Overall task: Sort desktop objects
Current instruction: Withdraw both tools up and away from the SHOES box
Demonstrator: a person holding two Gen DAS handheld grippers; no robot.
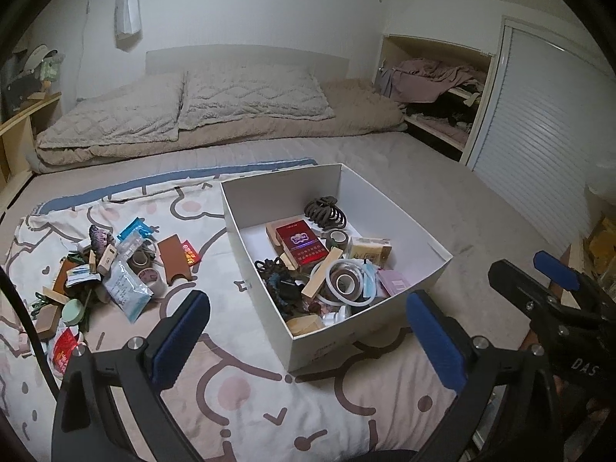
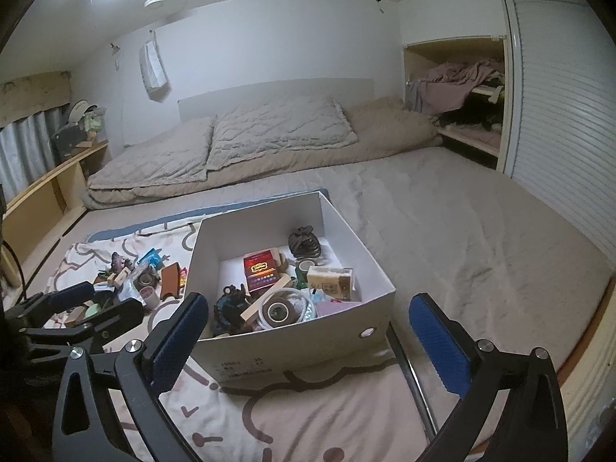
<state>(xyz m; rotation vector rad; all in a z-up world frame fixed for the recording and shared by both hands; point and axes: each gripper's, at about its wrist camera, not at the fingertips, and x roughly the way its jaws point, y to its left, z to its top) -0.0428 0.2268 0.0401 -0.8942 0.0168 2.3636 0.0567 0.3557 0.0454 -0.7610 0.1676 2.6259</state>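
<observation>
Many small things sit in the white cardboard box (image 1: 269,208); a messy pile (image 1: 115,269) waits lower left. Both claws, left claw (image 1: 308,331) and right claw (image 2: 308,338), are wide open and empty.

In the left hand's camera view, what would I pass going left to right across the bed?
Pile of loose items → white box → red pack inside it → plain grey mattress → the other hand's gripper.
</observation>
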